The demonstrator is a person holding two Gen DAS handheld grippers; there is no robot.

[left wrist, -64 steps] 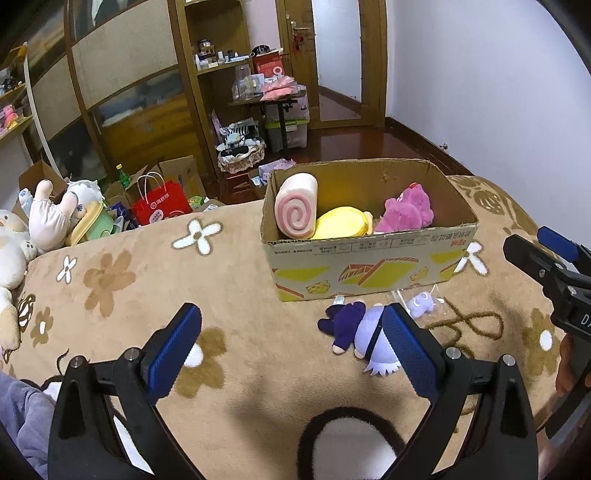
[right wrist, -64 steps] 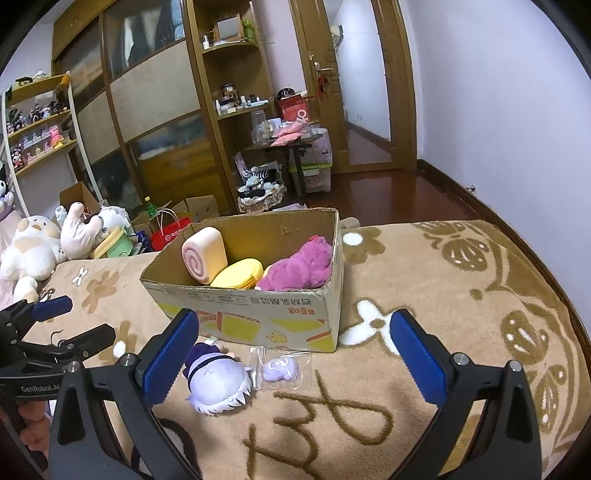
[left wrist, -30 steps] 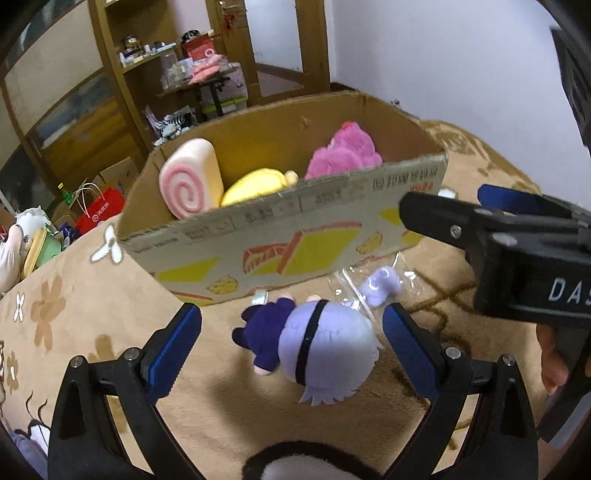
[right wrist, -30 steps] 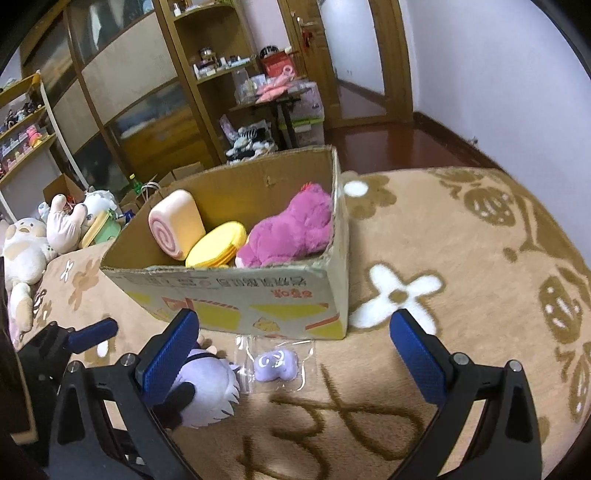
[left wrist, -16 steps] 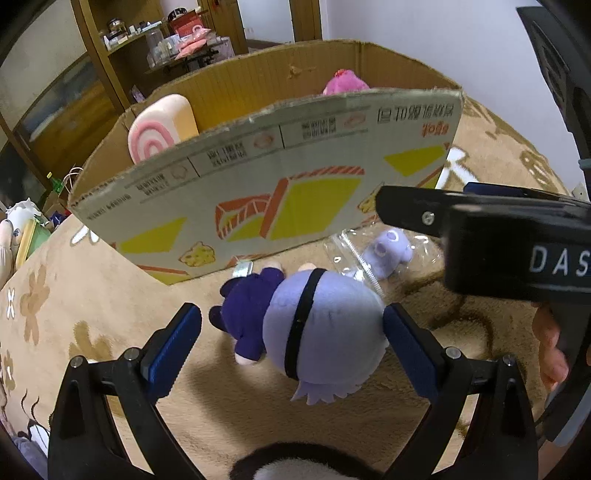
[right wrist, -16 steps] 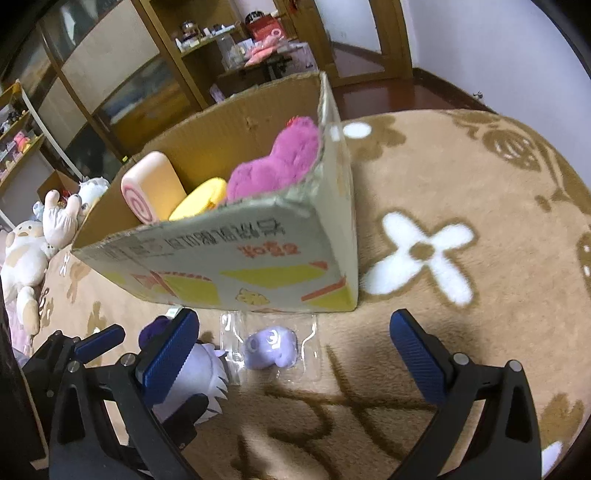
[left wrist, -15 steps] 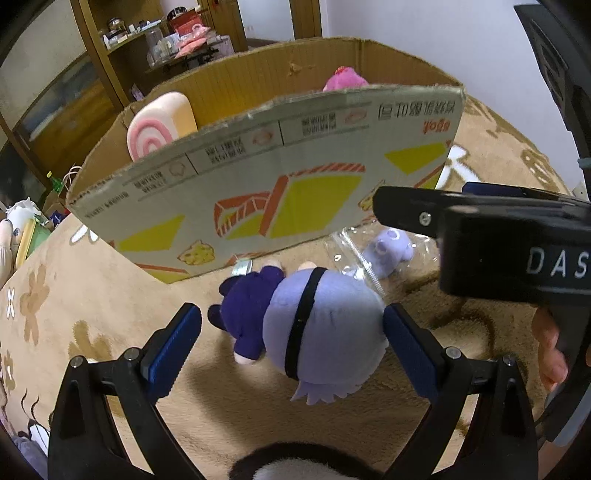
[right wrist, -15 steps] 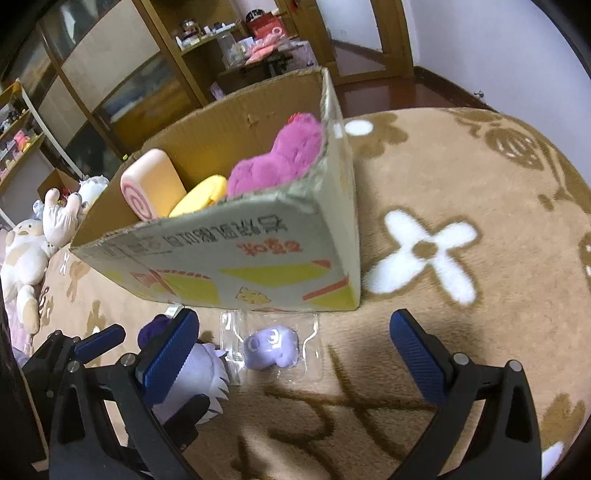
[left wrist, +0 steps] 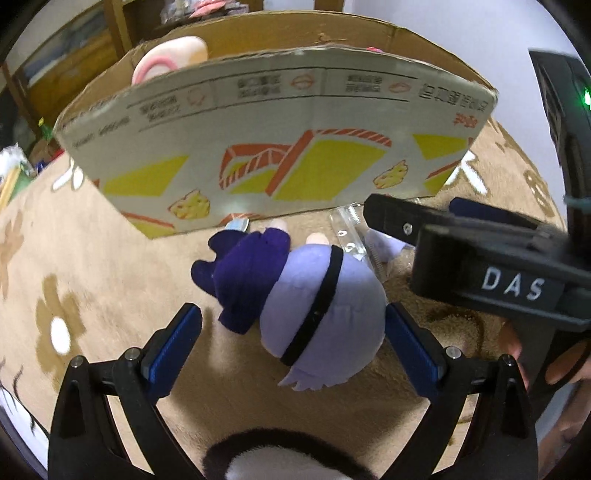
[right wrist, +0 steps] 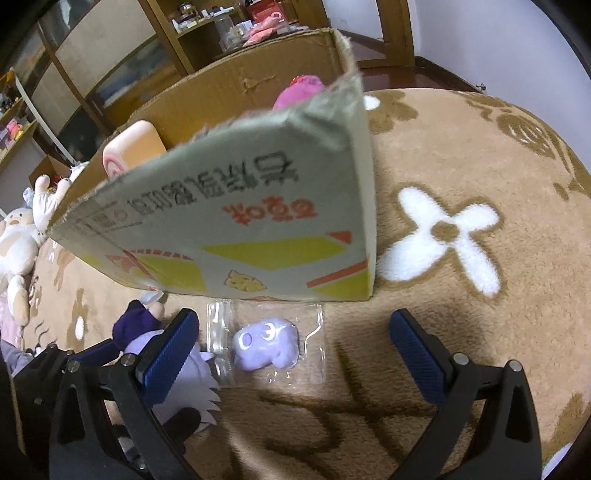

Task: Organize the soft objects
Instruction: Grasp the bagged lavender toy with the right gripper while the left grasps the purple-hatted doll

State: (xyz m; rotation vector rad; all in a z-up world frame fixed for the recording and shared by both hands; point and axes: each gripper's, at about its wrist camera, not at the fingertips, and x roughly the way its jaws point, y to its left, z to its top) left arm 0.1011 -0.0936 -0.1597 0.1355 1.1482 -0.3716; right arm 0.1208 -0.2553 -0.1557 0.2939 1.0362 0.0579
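A purple plush doll (left wrist: 295,295) with a lavender head and a black band lies on the brown carpet in front of the cardboard box (left wrist: 258,122). My left gripper (left wrist: 291,343) is open, its jaws on either side of the doll's head. A small lavender plush in a clear bag (right wrist: 266,343) lies by the box's near corner (right wrist: 332,221). My right gripper (right wrist: 295,350) is open, its jaws on either side of the bag. The doll also shows in the right wrist view (right wrist: 147,332). The box holds a pink roll cushion (right wrist: 129,151) and a magenta plush (right wrist: 299,88).
The flower-patterned carpet (right wrist: 461,229) spreads to the right. Plush animals (right wrist: 18,243) lie at the far left. Wooden shelves (right wrist: 221,26) stand behind the box. The right gripper's body (left wrist: 498,266) is close on the doll's right.
Both grippers have moved down and forward toward the box. The doll now sits between the left jaws and the bagged plush between the right jaws. Both stay open.
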